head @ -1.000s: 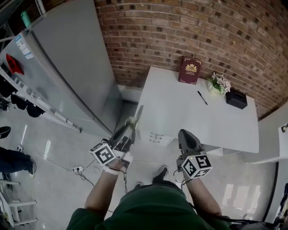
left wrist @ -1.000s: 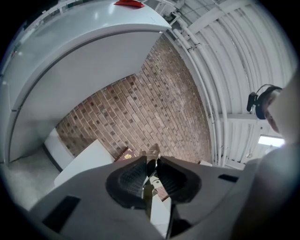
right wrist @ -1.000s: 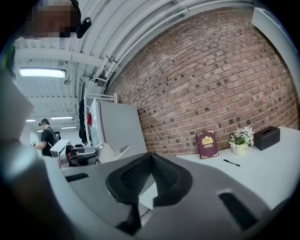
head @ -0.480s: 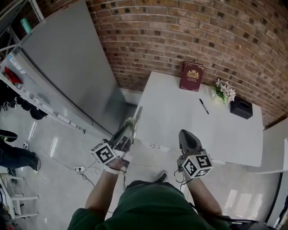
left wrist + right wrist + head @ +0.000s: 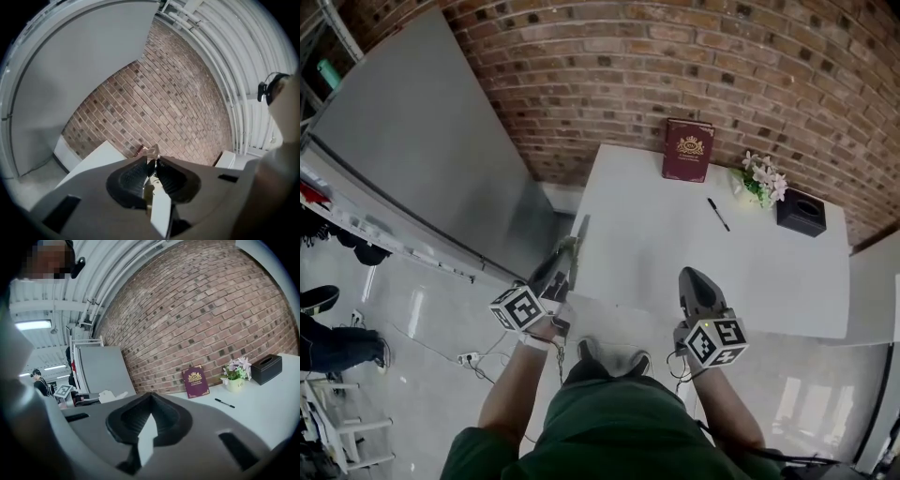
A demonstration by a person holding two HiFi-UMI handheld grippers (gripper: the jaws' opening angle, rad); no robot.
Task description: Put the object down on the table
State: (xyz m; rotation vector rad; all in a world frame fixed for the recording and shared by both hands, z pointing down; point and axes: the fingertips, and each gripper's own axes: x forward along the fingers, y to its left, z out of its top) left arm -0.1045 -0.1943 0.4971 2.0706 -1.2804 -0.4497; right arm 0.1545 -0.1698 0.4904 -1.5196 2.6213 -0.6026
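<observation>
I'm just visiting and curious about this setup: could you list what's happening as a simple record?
Left gripper: fingers closed on thin pale object
Right gripper: fingers together, empty
Table: white, against brick wall
On table: maroon book, pen, flowers, black box
Object placed: no, in the left gripper

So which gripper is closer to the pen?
Right. The right gripper is at the near edge of the table, facing the pen; the left gripper is by its left edge, farther off.
</observation>
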